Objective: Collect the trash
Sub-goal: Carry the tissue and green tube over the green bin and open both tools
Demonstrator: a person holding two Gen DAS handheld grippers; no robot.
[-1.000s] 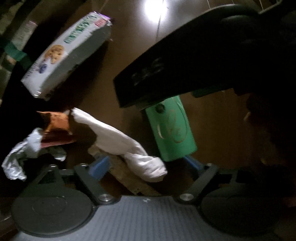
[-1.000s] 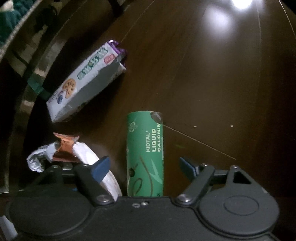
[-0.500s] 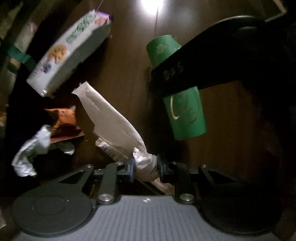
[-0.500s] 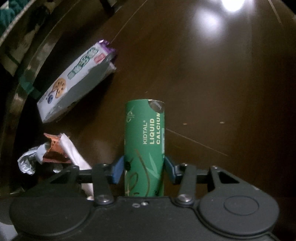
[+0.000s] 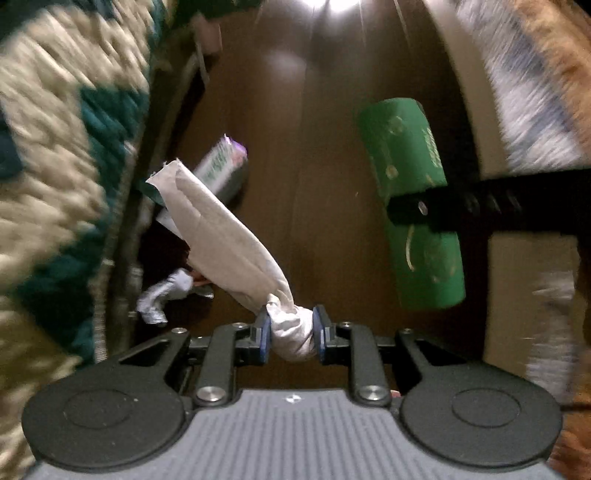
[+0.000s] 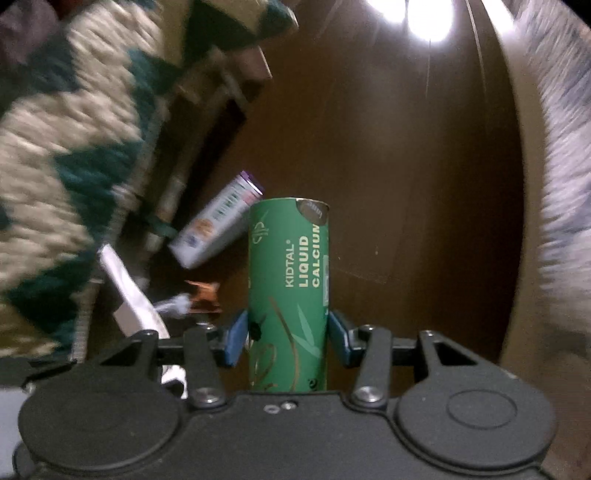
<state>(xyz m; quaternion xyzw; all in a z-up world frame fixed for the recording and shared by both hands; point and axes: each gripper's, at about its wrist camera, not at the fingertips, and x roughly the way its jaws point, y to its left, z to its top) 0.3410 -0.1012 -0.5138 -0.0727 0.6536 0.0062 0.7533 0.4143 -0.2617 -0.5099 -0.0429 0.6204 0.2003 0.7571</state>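
My left gripper (image 5: 290, 334) is shut on the twisted end of a white paper wrapper (image 5: 225, 236) and holds it up off the dark wooden floor (image 5: 303, 147). My right gripper (image 6: 288, 336) is shut on a green "Liquid Calcium" box (image 6: 290, 280), also lifted; the box shows in the left wrist view (image 5: 410, 206) with the right gripper's black body across it. On the floor lie a cookie packet (image 6: 218, 225), a crumpled white wrapper (image 5: 160, 297) and an orange wrapper (image 6: 203, 291).
A cream and green woven rug (image 5: 55, 166) fills the left side, blurred. A pale fuzzy rug (image 6: 561, 166) runs along the right. A dark furniture edge (image 6: 207, 110) stands at the upper left. Ceiling light glares on the floor (image 6: 417, 14).
Both grippers have risen from the floor with their loads, the white wrapper and the green box. The remaining trash now looks smaller and farther away, and the rugs have come into view.
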